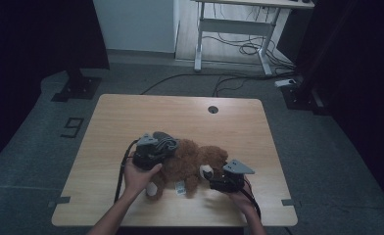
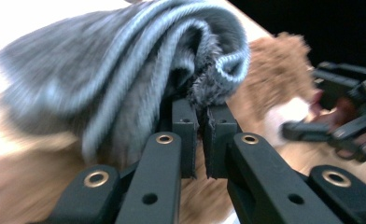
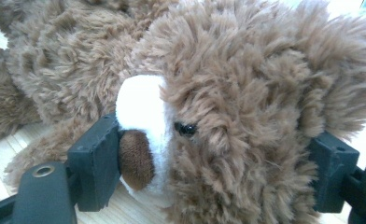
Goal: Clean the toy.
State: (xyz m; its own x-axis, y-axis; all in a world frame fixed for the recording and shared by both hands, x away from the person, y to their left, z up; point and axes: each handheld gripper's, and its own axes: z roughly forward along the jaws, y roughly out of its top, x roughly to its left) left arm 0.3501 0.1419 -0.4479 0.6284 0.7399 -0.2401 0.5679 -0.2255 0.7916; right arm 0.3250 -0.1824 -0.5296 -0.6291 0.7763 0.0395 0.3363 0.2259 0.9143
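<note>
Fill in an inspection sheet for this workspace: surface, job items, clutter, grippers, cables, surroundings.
Surface: light wooden table with a round grommet hole.
Job items: brown teddy bear lying on the table; grey striped sock at its far end.
Clutter: nothing seen.
Grippers: left gripper shut on the sock's edge; right gripper clamped on the bear's head, one pad at the nose.
Cables: black cable trailing from the left gripper; more across the floor.
Surroundings: grey floor, white desk frame behind.
</note>
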